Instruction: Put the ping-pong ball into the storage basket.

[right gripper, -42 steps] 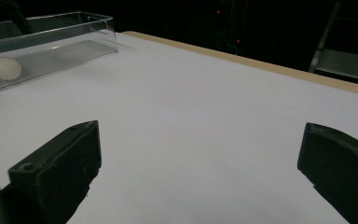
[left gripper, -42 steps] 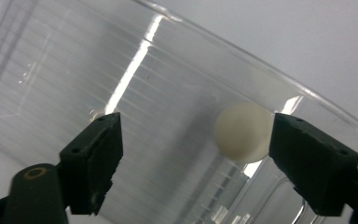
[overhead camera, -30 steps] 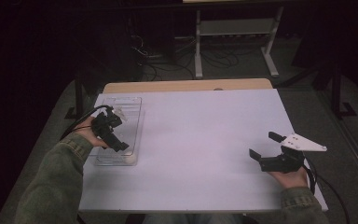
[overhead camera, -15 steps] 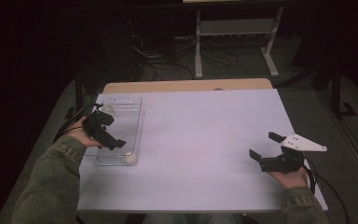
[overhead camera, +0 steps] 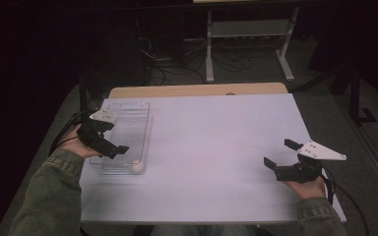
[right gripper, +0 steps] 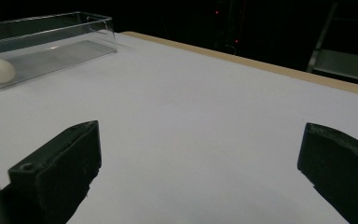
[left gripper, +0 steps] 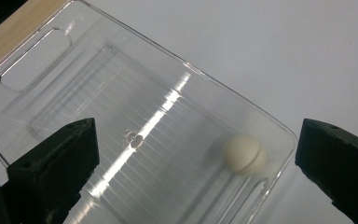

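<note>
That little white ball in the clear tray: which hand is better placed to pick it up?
The left. The left gripper hangs open right over the clear tray, with the white ball between its jaws' line of sight. The right gripper sits open far across the table.

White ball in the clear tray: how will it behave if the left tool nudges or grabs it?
The small white ball is round and smooth, so it will probably roll at a nudge along the clear plastic tray. The tray's slick floor likely gives little grip. The open left tool may squeeze it out sideways unless centred.
</note>
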A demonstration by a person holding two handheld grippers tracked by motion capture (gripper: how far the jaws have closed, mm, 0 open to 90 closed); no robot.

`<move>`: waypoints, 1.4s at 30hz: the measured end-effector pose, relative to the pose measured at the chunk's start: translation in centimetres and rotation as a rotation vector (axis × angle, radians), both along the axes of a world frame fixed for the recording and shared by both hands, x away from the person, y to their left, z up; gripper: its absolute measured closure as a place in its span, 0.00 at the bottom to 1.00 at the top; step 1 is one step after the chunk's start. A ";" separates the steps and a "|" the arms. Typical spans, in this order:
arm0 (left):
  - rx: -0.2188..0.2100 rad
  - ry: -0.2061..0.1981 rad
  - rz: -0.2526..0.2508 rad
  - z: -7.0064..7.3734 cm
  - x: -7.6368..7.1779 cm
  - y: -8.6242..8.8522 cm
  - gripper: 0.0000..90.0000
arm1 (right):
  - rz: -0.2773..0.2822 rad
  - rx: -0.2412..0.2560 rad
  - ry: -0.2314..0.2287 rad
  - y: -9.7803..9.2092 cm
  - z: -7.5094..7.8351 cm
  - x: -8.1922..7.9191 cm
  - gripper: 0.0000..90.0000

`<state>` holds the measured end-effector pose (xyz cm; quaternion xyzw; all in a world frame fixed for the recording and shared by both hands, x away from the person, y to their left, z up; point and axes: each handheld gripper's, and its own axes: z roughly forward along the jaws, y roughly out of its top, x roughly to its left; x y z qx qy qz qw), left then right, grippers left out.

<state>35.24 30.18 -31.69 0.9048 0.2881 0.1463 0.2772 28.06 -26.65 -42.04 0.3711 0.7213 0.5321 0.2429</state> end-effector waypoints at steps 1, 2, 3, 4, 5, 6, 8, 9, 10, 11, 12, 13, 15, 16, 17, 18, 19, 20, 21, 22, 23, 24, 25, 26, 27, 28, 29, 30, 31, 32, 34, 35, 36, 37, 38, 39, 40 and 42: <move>0.000 0.000 0.000 0.0 0.0 0.0 0.00 | 0.000 0.000 0.000 0.0 0.0 0.0 0.00; -0.012 -0.027 -0.005 -0.1 -0.5 -0.1 0.00 | 0.002 0.000 0.001 0.0 0.0 0.0 0.00; -0.016 -0.033 -0.006 -0.1 -0.7 0.0 0.00 | 0.002 0.000 0.003 0.0 0.0 0.0 0.00; -0.016 -0.033 -0.006 -0.1 -0.7 0.0 0.00 | 0.002 0.000 0.003 0.0 0.0 0.0 0.00; -0.037 -0.038 0.008 -0.2 -0.8 0.1 0.00 | 0.001 0.000 0.006 0.0 -0.1 0.0 0.00; -0.041 -0.042 0.013 -0.2 -0.9 0.3 0.00 | 0.001 0.000 0.005 0.0 -0.1 0.0 0.00; -0.049 -0.045 0.015 -0.3 -1.0 0.4 0.00 | 0.001 -0.001 0.002 0.0 0.0 0.0 0.00; -0.061 -0.047 0.020 -0.5 -1.2 0.6 0.00 | 0.001 -0.001 0.002 0.0 0.0 0.0 0.00; -0.061 -0.047 0.020 -0.5 -1.2 0.6 0.00 | 0.000 0.000 0.003 0.0 0.0 0.0 0.00; -0.064 -0.053 0.027 -0.7 -1.3 0.6 0.00 | 0.000 0.000 0.004 0.0 0.0 0.0 0.00; -0.068 -0.055 0.030 -0.7 -1.4 0.6 0.00 | 0.000 0.000 0.003 0.0 0.0 0.0 0.00; -0.068 -0.055 0.030 -0.7 -1.4 0.6 0.00 | 0.000 0.000 0.003 0.0 0.0 0.0 0.00; -0.095 -0.062 0.032 -0.7 -1.6 0.8 0.00 | 0.000 -0.001 0.001 0.1 0.0 0.0 0.00; -0.109 -0.062 0.030 -0.7 -1.6 0.8 0.00 | 0.000 -0.001 0.001 0.1 0.0 0.0 0.00; -0.133 -0.067 0.030 -0.7 -1.8 0.8 0.00 | 0.000 -0.002 0.001 0.1 0.0 0.0 0.00; -0.133 -0.067 0.030 -0.7 -1.8 0.8 0.00 | 0.000 -0.002 0.001 0.1 0.0 0.0 0.00; -0.130 -0.071 0.029 -0.7 -1.9 0.8 0.00 | 0.000 -0.002 0.002 0.1 0.0 0.0 0.00; -0.130 -0.075 0.030 -0.7 -2.0 0.9 0.00 | 0.000 -0.002 0.002 0.1 0.0 0.0 0.00; -0.133 -0.086 0.040 -0.7 -2.1 1.0 0.00 | 0.000 -0.002 0.002 0.1 0.0 0.0 0.00; -0.133 -0.086 0.040 -0.7 -2.1 1.0 0.00 | 0.000 -0.002 0.002 0.1 0.0 0.0 0.00; -0.139 -0.091 0.046 -0.8 -2.1 1.1 0.00 | 0.002 -0.004 0.005 0.1 0.0 0.0 0.00; -0.141 -0.097 0.049 -0.8 -2.2 1.2 0.00 | 0.002 -0.004 0.005 0.1 0.0 0.0 0.00; -0.147 -0.100 0.058 -0.9 -2.3 1.2 0.00 | 0.003 -0.004 0.006 0.1 -0.1 0.0 0.00; -0.148 -0.103 0.058 -0.9 -2.4 1.3 0.00 | 0.003 -0.005 0.008 0.1 -0.1 0.0 0.00; -0.153 -0.112 0.060 -1.1 -2.6 1.4 0.00 | 0.004 -0.007 0.009 0.1 -0.1 0.0 0.00; -0.153 -0.112 0.060 -1.1 -2.6 1.4 0.00 | 0.004 -0.007 0.009 0.1 -0.1 0.0 0.00; -0.157 -0.111 0.062 -1.1 -2.7 1.5 0.00 | 0.004 -0.007 0.010 0.2 -0.1 0.0 0.00; -0.171 -0.109 0.061 -1.2 -2.8 1.6 0.00 | 0.004 -0.007 0.010 0.2 -0.1 0.0 0.00; -0.183 -0.105 0.059 -1.3 -2.8 1.7 0.00 | 0.005 -0.008 0.007 0.2 -0.1 0.0 0.00; -0.190 -0.107 0.054 -1.3 -2.9 1.7 0.00 | 0.006 -0.007 0.010 0.2 -0.1 0.0 0.00; -0.193 -0.110 0.051 -1.4 -2.9 1.7 0.00 | 0.007 -0.008 0.012 0.2 -0.1 0.0 0.00; -0.196 -0.123 0.053 -1.5 -3.2 1.6 0.00 | 0.009 -0.009 0.013 0.2 -0.1 0.0 0.00; -0.196 -0.123 0.053 -1.5 -3.2 1.6 0.00 | 0.009 -0.009 0.013 0.2 -0.1 0.0 0.00; -0.205 -0.129 0.053 -1.6 -3.3 1.5 0.00 | 0.010 -0.009 0.013 0.2 -0.1 0.0 0.00; -0.205 -0.134 0.055 -1.7 -3.4 1.5 0.00 | 0.010 -0.009 0.012 0.2 -0.1 0.0 0.00; -0.207 -0.138 0.058 -1.8 -3.5 1.5 0.00 | 0.010 -0.009 0.013 0.2 -0.1 0.0 0.00; -0.208 -0.143 0.062 -1.9 -3.6 1.6 0.00 | 0.009 -0.009 0.012 0.2 -0.1 0.0 0.00; -0.218 -0.151 0.069 -2.1 -3.8 1.7 0.00 | 0.008 -0.007 0.010 0.2 -0.1 0.0 0.00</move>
